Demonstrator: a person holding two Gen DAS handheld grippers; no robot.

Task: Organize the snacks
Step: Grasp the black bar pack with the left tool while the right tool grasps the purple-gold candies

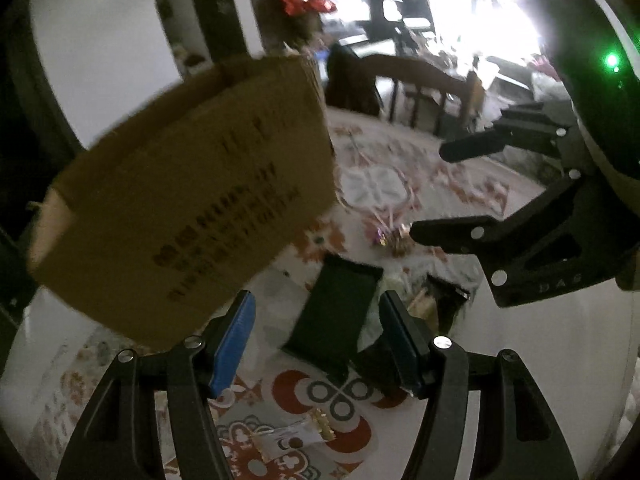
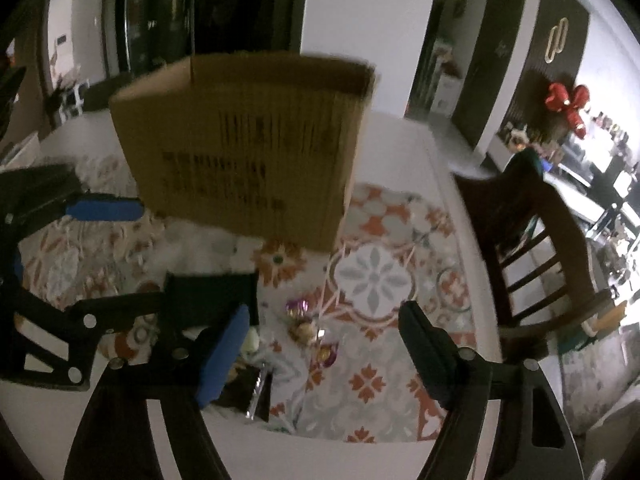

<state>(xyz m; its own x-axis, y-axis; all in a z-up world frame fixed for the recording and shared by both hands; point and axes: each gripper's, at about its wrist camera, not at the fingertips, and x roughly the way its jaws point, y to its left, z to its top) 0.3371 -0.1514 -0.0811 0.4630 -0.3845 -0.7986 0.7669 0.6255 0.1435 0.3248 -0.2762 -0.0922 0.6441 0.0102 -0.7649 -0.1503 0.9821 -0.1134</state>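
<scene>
Lying between open left gripper [image 1: 316, 344] fingers: dark packet [image 1: 336, 312].

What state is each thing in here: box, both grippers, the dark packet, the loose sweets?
Cardboard box: open at the top, standing on the table, contents hidden.
Left gripper: open, holding nothing.
Right gripper: open, holding nothing.
Dark packet: lying flat on the tablecloth, ungripped.
Wrapped sweets: loose on the cloth, outside the box.
White snack bar: sealed, lying on the cloth.
</scene>
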